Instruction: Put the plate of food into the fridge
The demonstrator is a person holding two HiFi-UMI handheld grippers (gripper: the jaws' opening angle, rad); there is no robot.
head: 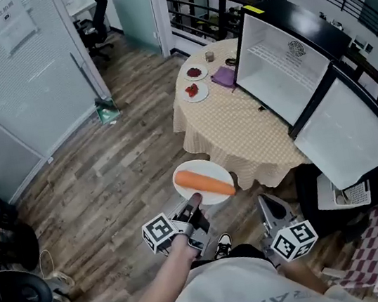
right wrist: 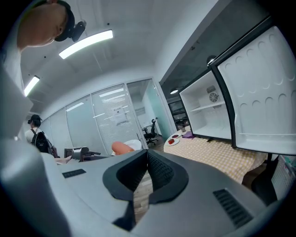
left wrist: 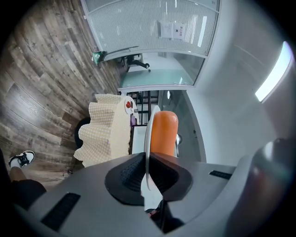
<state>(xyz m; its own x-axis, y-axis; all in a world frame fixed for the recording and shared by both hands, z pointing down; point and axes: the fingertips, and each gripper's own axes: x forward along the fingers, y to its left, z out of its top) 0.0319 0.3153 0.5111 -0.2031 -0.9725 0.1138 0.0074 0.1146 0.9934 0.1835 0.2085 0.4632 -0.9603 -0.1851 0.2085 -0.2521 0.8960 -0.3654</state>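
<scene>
The left gripper (head: 194,204) was clamped on the near rim of the white plate (head: 193,169), held above the wood floor (head: 121,171) with a carrot (head: 205,182) lying across it. Just beside it, the right gripper (head: 267,205) had its jaws together, empty. Beyond stood the checked-cloth table (head: 236,132) and the open fridge (head: 283,71).

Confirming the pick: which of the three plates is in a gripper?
The plate carrying the carrot, pinched at its rim by the left gripper. The other two plates hold red food and sit on the table.
</scene>
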